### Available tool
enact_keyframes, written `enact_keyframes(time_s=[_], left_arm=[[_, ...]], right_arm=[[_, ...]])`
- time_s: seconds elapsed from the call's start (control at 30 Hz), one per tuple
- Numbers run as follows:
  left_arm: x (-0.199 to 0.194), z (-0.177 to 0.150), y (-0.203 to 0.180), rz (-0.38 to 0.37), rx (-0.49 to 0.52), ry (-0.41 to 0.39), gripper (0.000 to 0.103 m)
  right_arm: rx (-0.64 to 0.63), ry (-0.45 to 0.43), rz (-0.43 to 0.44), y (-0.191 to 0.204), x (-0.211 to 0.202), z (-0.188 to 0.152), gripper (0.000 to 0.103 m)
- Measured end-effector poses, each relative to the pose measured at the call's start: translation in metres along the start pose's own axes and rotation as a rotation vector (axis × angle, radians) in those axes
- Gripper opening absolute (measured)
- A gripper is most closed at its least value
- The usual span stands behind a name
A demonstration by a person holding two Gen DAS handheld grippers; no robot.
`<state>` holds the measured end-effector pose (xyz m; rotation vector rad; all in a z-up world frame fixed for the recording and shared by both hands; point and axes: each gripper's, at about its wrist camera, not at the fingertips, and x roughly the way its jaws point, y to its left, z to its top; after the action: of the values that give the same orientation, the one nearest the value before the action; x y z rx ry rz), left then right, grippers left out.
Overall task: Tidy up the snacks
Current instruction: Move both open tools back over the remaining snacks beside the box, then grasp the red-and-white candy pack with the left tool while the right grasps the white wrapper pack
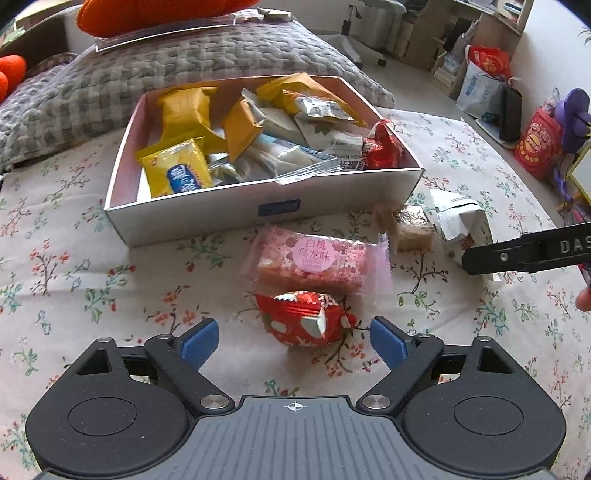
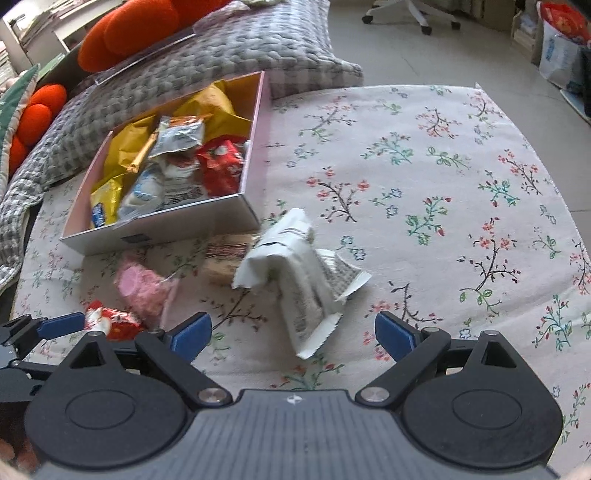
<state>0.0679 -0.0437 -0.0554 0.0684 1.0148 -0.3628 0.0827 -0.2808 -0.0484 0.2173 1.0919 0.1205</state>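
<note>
Left gripper hovers low over the floral cloth, jaws spread wide, gripping nothing; the red foil candy lies on the cloth between the blue pads, touching neither. Just beyond it lies the pink snack bar, its round label printed 白桃乌龙味. To the right of the bar sits a beige clear-wrapped bar, then a white packet with fine print too small to read. The open white box stands farther back, a small dark label on its near wall, unreadable. Inside it: a yellow packet with a blue logo and partly legible Chinese characters, more yellow wrappers, white and silver packets, and another red candy in the right corner. The right gripper's black finger, lettered "DAS", enters the left wrist view from the right. In the right wrist view, the right gripper has jaws released and wide, with the crumpled white packet on the cloth just ahead, between the pads and not clamped. A grey checked blanket and an orange cushion lie behind the box.
</note>
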Motion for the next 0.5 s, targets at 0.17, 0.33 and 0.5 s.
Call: enact_keyframes(time_s=[0.17, 0.33, 0.5], left_arm=[[0.008, 0.002, -0.004, -0.002, 0.019, 0.01, 0.078], [0.016, 0.002, -0.005, -0.002, 0.014, 0.03, 0.068], [0.017, 0.003, -0.008, 0.005, 0.027, 0.022, 0.062]], right_arm=[[-0.035, 0.004, -0.011, -0.003, 0.011, 0.003, 0.094], [-0.095, 0.003, -0.032, -0.002, 0.023, 0.005, 0.093], [-0.121, -0.029, -0.031, -0.003, 0.03, 0.008, 0.092]])
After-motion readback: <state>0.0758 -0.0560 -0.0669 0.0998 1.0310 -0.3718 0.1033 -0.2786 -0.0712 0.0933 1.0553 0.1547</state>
